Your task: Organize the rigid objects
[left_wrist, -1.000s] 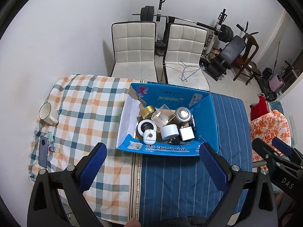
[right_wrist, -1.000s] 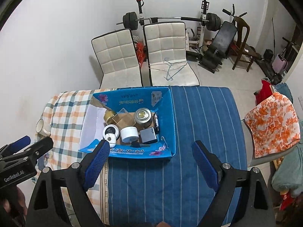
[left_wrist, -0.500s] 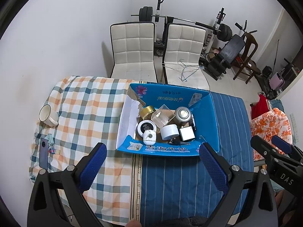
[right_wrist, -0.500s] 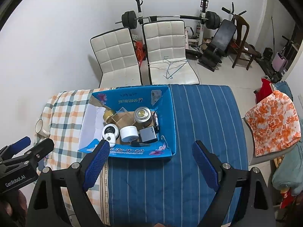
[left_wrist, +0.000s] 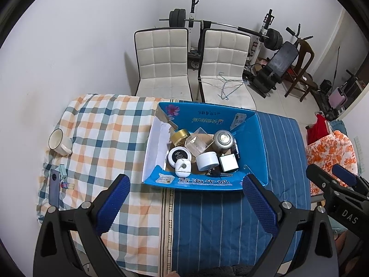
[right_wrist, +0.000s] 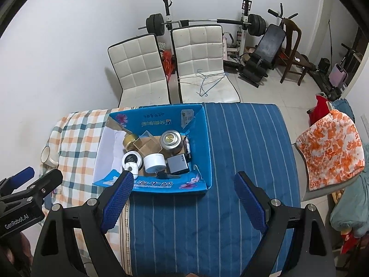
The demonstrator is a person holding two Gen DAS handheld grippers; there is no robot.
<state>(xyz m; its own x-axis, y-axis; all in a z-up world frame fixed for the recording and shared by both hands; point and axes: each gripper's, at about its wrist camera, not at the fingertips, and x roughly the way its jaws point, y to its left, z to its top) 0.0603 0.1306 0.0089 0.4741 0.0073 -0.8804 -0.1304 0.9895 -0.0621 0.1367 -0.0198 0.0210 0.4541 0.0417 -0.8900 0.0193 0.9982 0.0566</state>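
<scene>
A blue cardboard box [left_wrist: 253, 152] [right_wrist: 205, 147] stands on the cloth-covered table. It holds several rigid items: a gold tin [left_wrist: 180, 135], a clear cube [left_wrist: 196, 143], a silver tin [left_wrist: 222, 138] [right_wrist: 170, 139], a white tape roll [left_wrist: 207, 161] [right_wrist: 155, 161], a black-lidded jar [left_wrist: 179, 155], a small white case [left_wrist: 183, 168] and a grey square box [left_wrist: 228, 163] [right_wrist: 177, 165]. My left gripper [left_wrist: 184, 184] is open and empty, high above the table's near side. My right gripper [right_wrist: 184, 180] is open and empty, also high above.
A white mug [left_wrist: 58, 142] and a phone [left_wrist: 54, 189] lie on the checked cloth at the left. Two white chairs [left_wrist: 161, 69] stand behind the table, one with wire hangers [left_wrist: 224, 85]. Gym gear fills the back right. An orange floral cloth [right_wrist: 329, 150] lies at the right.
Both grippers have risen slightly, so the table and box look a little smaller and farther. Nothing on the table has moved.
</scene>
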